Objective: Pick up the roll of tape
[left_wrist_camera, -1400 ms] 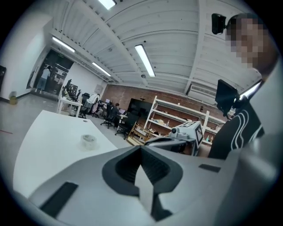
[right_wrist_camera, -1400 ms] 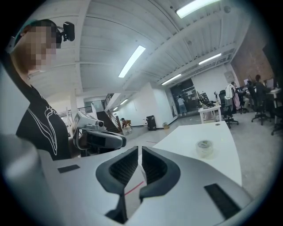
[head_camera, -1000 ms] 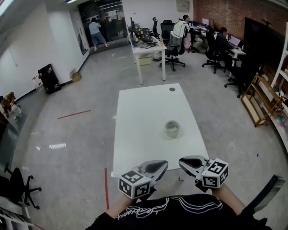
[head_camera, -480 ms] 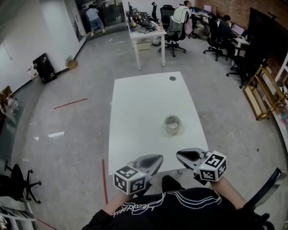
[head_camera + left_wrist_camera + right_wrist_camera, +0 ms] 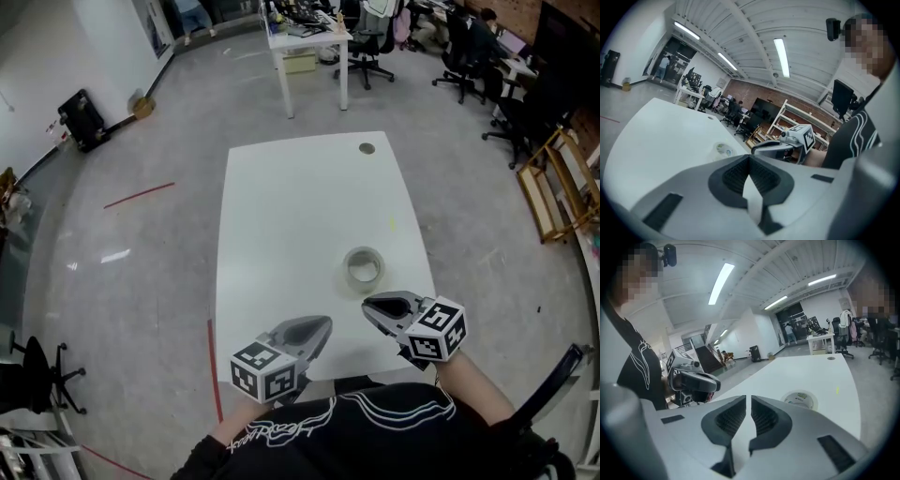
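The roll of clear tape [image 5: 363, 269] lies flat on the white table [image 5: 291, 225], near its right front part. My right gripper [image 5: 367, 302] hovers just short of the roll, over the table's near edge, jaws shut with nothing between them. My left gripper [image 5: 323, 324] is further left at the same edge, also shut and empty. In the left gripper view the tape [image 5: 724, 149] lies ahead and slightly left of the left gripper [image 5: 750, 157], with the right gripper [image 5: 774, 146] beside it. In the right gripper view the tape [image 5: 800, 399] sits just right of the right gripper [image 5: 749, 401].
A round cable hole [image 5: 367, 148] sits at the table's far edge and a small yellow mark [image 5: 392, 223] lies beyond the tape. Behind stand another desk [image 5: 305, 37], office chairs and seated people. A wooden rack [image 5: 553, 187] is at the right, a black case [image 5: 80, 117] by the left wall.
Both grippers have moved forward and down, from short of the table to over its near edge, closer to the tape. The head view has come nearer the table.
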Available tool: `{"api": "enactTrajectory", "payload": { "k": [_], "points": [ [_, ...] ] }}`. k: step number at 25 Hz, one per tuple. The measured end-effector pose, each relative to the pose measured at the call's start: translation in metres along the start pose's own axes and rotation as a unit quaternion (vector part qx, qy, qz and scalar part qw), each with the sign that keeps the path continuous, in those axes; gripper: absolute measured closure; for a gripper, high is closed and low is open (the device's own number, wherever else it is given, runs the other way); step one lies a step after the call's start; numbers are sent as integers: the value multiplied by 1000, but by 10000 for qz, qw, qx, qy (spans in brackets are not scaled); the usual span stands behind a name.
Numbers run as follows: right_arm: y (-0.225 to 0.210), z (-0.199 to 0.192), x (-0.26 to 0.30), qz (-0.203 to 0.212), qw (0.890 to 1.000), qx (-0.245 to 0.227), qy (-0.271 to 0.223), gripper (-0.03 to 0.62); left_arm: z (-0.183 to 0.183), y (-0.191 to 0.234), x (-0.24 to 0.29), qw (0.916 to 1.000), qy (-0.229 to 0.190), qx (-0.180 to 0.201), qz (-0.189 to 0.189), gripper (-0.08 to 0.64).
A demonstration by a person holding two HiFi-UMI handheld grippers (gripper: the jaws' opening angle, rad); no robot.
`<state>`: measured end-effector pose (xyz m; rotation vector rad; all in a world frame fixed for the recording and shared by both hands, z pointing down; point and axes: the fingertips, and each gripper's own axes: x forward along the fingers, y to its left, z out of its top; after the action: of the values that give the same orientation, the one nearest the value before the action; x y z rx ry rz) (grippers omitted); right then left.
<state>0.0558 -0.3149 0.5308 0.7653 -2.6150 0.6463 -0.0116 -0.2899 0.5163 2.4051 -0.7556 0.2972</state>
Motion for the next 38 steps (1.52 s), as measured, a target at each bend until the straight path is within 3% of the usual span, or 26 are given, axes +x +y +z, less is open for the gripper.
{"api": "enactTrajectory", "payload": {
  "k": [5, 9, 13, 17, 23, 29, 33, 38],
  "points": [
    [-31, -8, 23, -42, 9995, -30, 321, 572, -4, 28, 17, 9996, 89, -274, 23, 557],
    [-50, -8, 34, -256, 9956, -537, 726, 564, 0, 37, 22, 9994, 95, -346, 31, 557],
    [-60, -14, 49, -435, 9881, -1038, 1053, 482, -2, 46, 20, 9990, 38, -433, 80, 557],
    [-70, -30, 66, -574, 9709, -1628, 1662, 464, -4, 55, 18, 9984, -11, -554, 140, 557],
    [-86, -57, 84, -724, 9366, -2276, 2564, 464, -4, 61, 14, 9978, -61, -633, 192, 557],
    [-93, -68, 92, -917, 9085, -2639, 3107, 465, -2, 63, 9, 9974, -140, -678, 197, 557],
    [-96, -79, 95, -972, 8805, -3073, 3476, 471, 0, 63, 7, 9972, -199, -694, 219, 557],
    [-97, -79, 96, -899, 8803, -3058, 3515, 477, 3, 67, 0, 9966, -252, -732, 266, 557]
  ]
}}
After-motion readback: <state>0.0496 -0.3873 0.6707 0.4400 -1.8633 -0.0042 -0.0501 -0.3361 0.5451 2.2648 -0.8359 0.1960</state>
